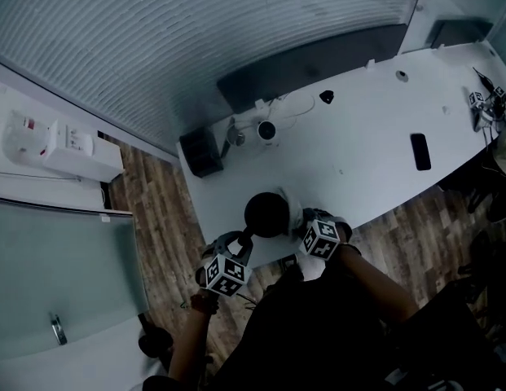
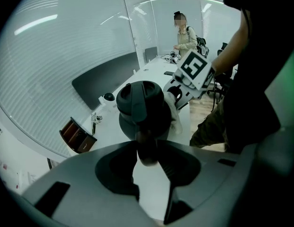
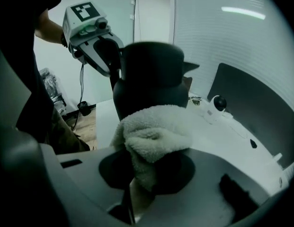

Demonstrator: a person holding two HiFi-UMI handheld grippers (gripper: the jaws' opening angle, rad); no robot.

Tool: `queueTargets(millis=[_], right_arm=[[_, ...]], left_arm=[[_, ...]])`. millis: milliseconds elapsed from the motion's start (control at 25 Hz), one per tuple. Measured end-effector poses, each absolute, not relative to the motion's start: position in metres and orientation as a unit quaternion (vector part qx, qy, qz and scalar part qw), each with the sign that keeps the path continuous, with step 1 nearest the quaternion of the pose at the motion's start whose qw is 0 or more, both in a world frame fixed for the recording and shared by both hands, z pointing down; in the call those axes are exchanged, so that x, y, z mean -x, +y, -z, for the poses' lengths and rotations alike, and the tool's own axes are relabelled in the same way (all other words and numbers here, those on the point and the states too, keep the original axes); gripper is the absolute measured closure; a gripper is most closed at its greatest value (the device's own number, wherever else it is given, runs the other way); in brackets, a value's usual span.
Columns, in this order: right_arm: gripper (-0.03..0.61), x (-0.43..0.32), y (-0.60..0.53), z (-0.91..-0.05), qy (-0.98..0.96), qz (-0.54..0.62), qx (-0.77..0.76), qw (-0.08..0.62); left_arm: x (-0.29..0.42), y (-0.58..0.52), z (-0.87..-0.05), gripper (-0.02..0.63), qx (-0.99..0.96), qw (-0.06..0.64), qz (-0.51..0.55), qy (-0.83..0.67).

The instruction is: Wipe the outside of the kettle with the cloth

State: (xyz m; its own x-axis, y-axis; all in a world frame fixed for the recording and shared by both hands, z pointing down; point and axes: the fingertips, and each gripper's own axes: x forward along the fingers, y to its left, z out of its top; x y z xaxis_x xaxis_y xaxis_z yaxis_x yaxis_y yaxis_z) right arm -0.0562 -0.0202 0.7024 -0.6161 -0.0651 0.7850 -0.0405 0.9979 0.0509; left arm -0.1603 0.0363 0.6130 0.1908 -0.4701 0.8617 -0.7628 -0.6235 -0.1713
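A black kettle [image 1: 266,213] stands near the front edge of the white table [image 1: 375,153]. My left gripper [image 1: 245,241] is shut on its handle [image 2: 147,148], which runs down between the jaws in the left gripper view. My right gripper [image 1: 305,228] is shut on a white fluffy cloth [image 3: 151,136]. The cloth is bunched between its jaws and pressed against the lower side of the kettle [image 3: 149,74]. From the left gripper view the cloth [image 2: 175,113] shows at the right of the kettle [image 2: 139,103], under the right gripper [image 2: 181,90]. The left gripper [image 3: 112,71] reaches the kettle from the far side.
Further back on the table are a small round camera [image 1: 266,130], a dark box [image 1: 201,151] at the left end and a black phone [image 1: 420,151]. A dark panel [image 1: 310,63] lines the far edge. A person [image 2: 184,34] stands at the table's far end. Wood floor [image 1: 155,218] lies left.
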Motion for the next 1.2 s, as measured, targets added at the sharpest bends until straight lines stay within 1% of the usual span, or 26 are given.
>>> queueTargets(millis=[160,280,440,680,840,1000,1200], right_arm=[[0.514,0.057,-0.02,-0.747,-0.875,0.015,-0.001,0.485],[0.514,0.056,-0.014,-0.767,-0.868,0.002,0.02,0.497],[0.514,0.048,-0.02,-0.75,-0.886,-0.003,0.016,0.463],[0.514,0.012,-0.043,-0.664,-0.929,0.012,-0.016,0.37],[0.514,0.039,-0.059,-0.614,-0.951,0.034,-0.004,0.306],[0.514,0.075,-0.054,-0.614,-0.941,0.108,0.047,0.316],[0.514,0.07,-0.05,-0.622,-0.935,0.096,0.057,0.337]], left_arm=[[0.161,0.036,-0.614,0.479,-0.75,0.156,-0.5,-0.405],[0.161,0.039,-0.615,0.479,-0.742,0.164,-0.508,-0.405],[0.162,0.037,-0.615,0.479,-0.732,0.166,-0.517,-0.411],[0.164,0.036,-0.615,0.477,-0.718,0.162,-0.531,-0.42],[0.164,0.036,-0.615,0.474,-0.71,0.158,-0.54,-0.424],[0.166,0.035,-0.616,0.469,-0.698,0.155,-0.556,-0.423],[0.167,0.033,-0.618,0.468,-0.694,0.148,-0.573,-0.41]])
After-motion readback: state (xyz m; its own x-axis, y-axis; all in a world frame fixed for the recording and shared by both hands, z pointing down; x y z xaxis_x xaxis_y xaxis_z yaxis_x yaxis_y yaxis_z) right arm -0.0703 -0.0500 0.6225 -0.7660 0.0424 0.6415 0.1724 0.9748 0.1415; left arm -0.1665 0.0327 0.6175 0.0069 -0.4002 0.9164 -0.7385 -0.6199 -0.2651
